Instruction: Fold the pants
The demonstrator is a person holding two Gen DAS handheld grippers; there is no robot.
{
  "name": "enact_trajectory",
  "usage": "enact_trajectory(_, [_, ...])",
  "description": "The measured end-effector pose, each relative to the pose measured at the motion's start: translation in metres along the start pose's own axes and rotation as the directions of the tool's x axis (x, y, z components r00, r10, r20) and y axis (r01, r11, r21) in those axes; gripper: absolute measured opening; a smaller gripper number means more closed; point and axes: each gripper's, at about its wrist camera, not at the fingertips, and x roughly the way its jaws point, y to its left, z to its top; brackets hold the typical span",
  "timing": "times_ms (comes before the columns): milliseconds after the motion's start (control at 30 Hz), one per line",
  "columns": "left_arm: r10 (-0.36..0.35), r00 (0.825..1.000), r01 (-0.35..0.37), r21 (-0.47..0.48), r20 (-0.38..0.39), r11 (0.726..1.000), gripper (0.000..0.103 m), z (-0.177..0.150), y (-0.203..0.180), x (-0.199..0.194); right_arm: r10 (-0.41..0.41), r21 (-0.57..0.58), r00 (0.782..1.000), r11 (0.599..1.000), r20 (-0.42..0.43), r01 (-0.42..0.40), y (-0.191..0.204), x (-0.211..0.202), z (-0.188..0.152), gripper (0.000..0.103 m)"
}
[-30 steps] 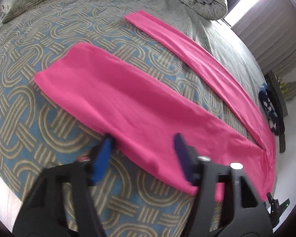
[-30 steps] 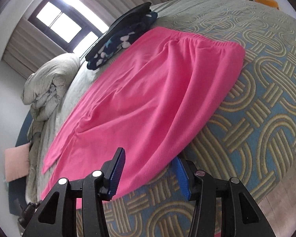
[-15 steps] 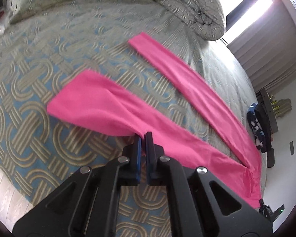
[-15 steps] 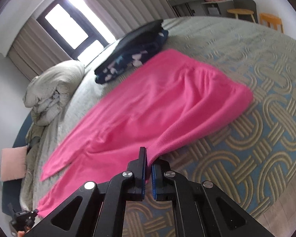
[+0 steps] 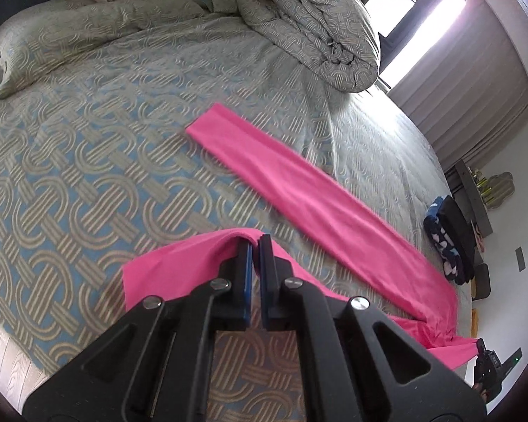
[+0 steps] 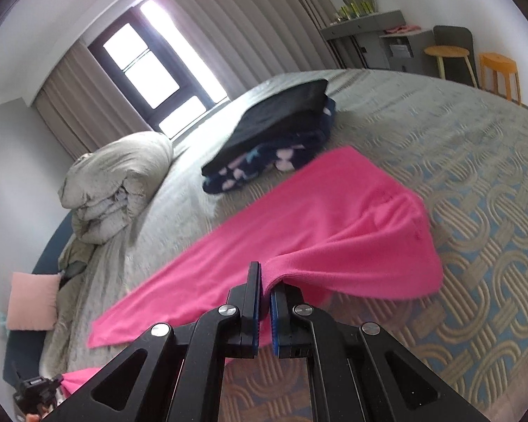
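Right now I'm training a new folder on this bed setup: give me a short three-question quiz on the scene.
1. True or false: both the left gripper and the right gripper are shut on the pink pants.
2. The folded dark clothes lie: A) on the pants, B) on the bed beside them, C) on the floor.
3. Which leg lies flat, the near one or the far one?

Key: 1 true. 2 B. 3 the far one; the near leg is lifted at the pinch.
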Motion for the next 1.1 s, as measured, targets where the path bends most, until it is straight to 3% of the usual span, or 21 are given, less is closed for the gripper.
enact_trajectory(333, [0.039,0.999,-0.039,-0.013,-0.015,0.999,0.004,0.042,-0.024,0.025,-0.047,-0.059,0.998,0.997,-0.050,0.044,0.030,0.052,0.048,0.003])
enact_trajectory(567, [0.149,0.988,-0.149,0.010,-0.041,0.989,0.003,0.073,-0.031,0.053,-0.104,-0.108,0.992,0.990,-0.079,0.095,0.047,0.093,0.074,0.003])
enact_trajectory(733, [0.149,0.985,-0.149,0.001,-0.084,0.989,0.003,0.088,-0.031,0.075,-0.149,-0.141,0.980,0.981,-0.130,0.130,0.054,0.134,0.080,0.003])
enact_trajectory(833, [0.123,0.981,-0.122,0.019,-0.147,0.992,0.003,0.083,-0.030,0.082,-0.182,-0.155,0.971,0.975,-0.154,0.158,0.056,0.152,0.080,0.003])
enact_trajectory(900, [0.104,0.975,-0.099,0.033,-0.194,0.995,0.013,0.070,-0.026,0.080,-0.187,-0.161,0.969,0.974,-0.163,0.161,0.056,0.158,0.079,0.003])
enact_trajectory(1000, [0.077,0.960,-0.071,0.032,-0.270,0.997,0.047,0.043,-0.018,0.076,-0.196,-0.168,0.965,0.971,-0.171,0.168,0.054,0.163,0.076,0.003])
enact_trajectory(1100, [0.034,0.930,-0.039,-0.005,-0.366,0.999,0.049,0.008,-0.007,0.078,-0.195,-0.161,0.964,0.973,-0.180,0.167,0.052,0.165,0.074,0.004])
